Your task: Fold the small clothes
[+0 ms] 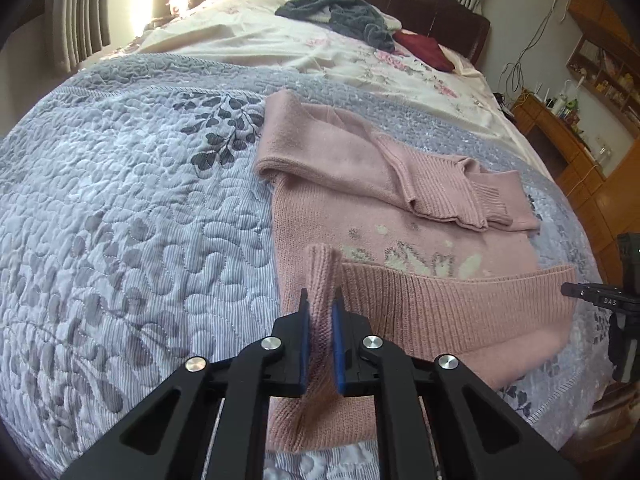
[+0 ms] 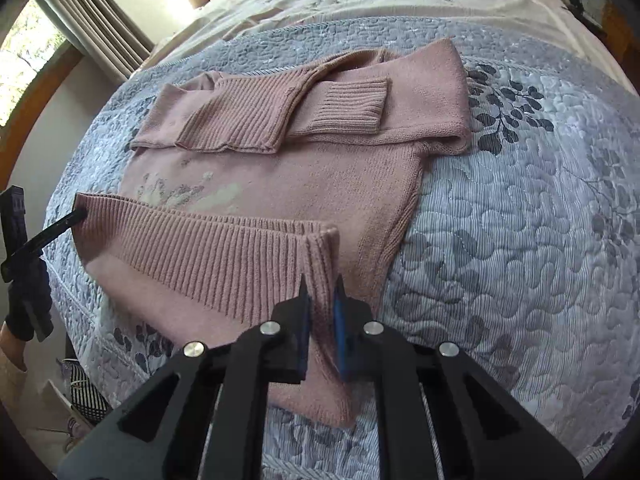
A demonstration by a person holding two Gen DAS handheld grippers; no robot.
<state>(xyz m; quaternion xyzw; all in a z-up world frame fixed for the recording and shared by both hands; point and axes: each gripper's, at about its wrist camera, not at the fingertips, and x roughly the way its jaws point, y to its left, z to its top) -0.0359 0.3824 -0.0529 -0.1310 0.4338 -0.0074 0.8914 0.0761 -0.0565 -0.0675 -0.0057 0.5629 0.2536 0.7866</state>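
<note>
A pink knitted sweater [image 1: 328, 200] lies on the quilt with both sleeves folded across its chest. Its ribbed hem [image 1: 452, 300] is lifted and turned up toward the chest. My left gripper [image 1: 321, 300] is shut on the hem's left corner. In the right wrist view the same sweater [image 2: 288, 176] shows, and my right gripper [image 2: 321, 286] is shut on the hem's [image 2: 208, 256] other corner. The right gripper's black body [image 1: 616, 304] shows at the edge of the left wrist view, and the left gripper's tip [image 2: 60, 226] meets the hem's far corner in the right wrist view.
A blue-grey quilt [image 1: 120, 208] with leaf print covers the near bed. Beyond it lies a floral sheet [image 1: 280, 48] with a grey garment [image 1: 340, 16] and a dark red one [image 1: 426, 50]. Wooden shelves and a desk [image 1: 580, 128] stand at the right. A window with curtains [image 2: 72, 28] is left.
</note>
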